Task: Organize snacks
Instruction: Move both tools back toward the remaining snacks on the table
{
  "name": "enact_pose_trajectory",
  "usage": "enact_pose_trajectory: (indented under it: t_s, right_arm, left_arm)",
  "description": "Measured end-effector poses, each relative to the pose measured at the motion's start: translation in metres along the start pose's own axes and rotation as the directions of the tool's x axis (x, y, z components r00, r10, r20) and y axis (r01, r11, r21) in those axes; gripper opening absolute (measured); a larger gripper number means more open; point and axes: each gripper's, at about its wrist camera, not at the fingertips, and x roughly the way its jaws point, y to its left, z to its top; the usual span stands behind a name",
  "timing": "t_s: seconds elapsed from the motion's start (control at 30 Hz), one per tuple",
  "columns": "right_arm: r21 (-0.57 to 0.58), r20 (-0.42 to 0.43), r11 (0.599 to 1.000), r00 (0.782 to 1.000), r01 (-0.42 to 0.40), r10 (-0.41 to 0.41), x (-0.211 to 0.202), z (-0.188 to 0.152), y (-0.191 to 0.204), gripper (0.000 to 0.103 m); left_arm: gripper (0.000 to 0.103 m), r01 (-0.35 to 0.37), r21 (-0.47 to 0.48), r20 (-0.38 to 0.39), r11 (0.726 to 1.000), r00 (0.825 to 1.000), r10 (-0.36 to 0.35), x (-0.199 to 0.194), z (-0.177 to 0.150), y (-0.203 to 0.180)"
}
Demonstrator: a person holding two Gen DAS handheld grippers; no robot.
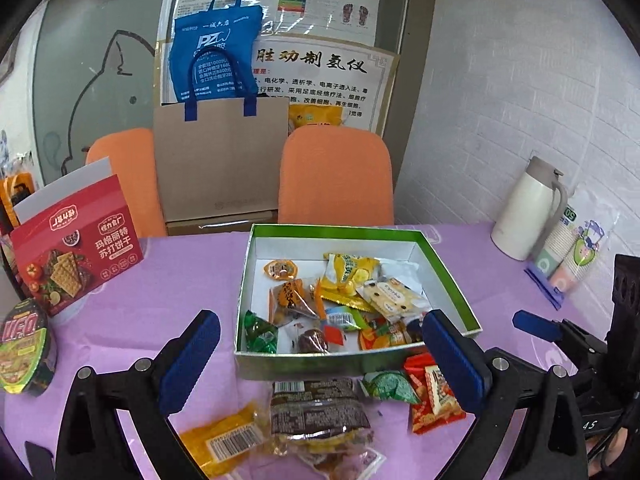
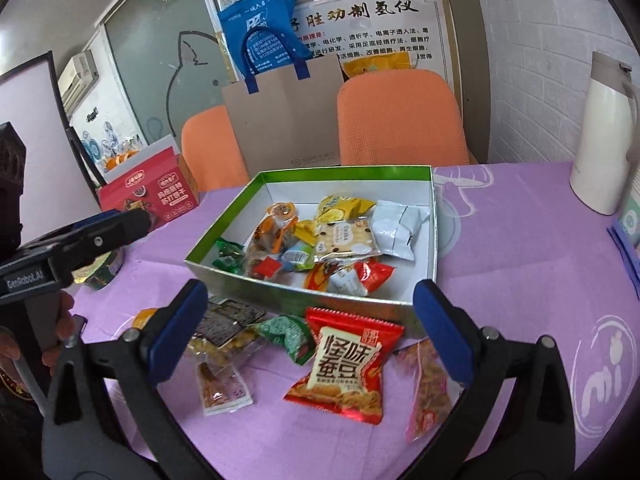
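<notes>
Right wrist view has the right gripper (image 2: 312, 332) spread wide and empty, its blue pads straddling the red bean packet (image 2: 346, 372) just ahead, likely lined up as the next pick. Left gripper (image 1: 320, 364) is likewise spread, empty, over the dark-wrapped snack (image 1: 318, 408). Beyond both sits the green-rimmed box (image 2: 433, 216), already holding many snacks, probably the collecting place.
</notes>
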Motion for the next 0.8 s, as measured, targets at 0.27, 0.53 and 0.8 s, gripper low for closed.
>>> enact_pose_trajectory:
  t_s: [0.27,0.53,0.8]
  right_arm:
    - [0.007,-0.011,0.997,0.997,-0.077,0.077,-0.023,-0.048,0.027,0.102]
    - [0.021,-0.212,0.988,0.965,-0.155,0.156,0.025,-0.1,0.05,0.098]
    - [-0.068,-0.257,0.991,0.962,-0.115,0.094,0.077,-0.098,0.086,0.09]
  left_arm:
    - [0.103,-0.086,0.035,0.022,0.996,0.996,0.085,-0.05,-0.048,0.0]
    - [0.103,-0.111,-0.012,-0.071,0.994,0.991,0.11,-0.061,-0.107,0.04]
    - [0.103,-0.119,-0.11,-0.131,0.987,0.986,0.104,-0.064,-0.145,0.082]
